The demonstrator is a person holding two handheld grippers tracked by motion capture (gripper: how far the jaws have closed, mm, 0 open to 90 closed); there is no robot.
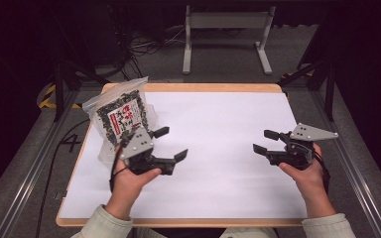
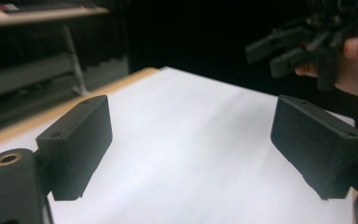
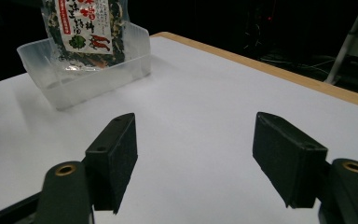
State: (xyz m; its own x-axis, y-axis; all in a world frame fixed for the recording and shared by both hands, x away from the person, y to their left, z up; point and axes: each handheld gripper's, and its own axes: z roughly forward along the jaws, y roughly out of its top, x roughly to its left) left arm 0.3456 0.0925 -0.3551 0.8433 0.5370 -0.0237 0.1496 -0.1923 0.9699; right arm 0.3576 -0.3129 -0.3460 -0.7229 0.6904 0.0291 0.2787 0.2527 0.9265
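A sealed bag of dark dried food with a white and red label (image 1: pixel 121 116) stands upright in a clear plastic tub (image 1: pixel 105 151) at the table's left edge; the bag (image 3: pixel 85 28) and tub (image 3: pixel 81 74) also show far off in the right gripper view. My left gripper (image 1: pixel 171 144) hovers just right of the tub, jaws open with nothing between them (image 2: pixel 191 149). My right gripper (image 1: pixel 265 141) is held at the right side of the table, pointing left, open and empty (image 3: pixel 196 158). It appears at the upper right of the left gripper view as the other hand's gripper (image 2: pixel 279 46).
A white sheet covers the wooden table (image 1: pixel 213 148), whose wood rim shows at the far edge (image 1: pixel 193 88). A metal frame stand (image 1: pixel 225 37) and cables lie on the floor beyond. Dark stands flank the table.
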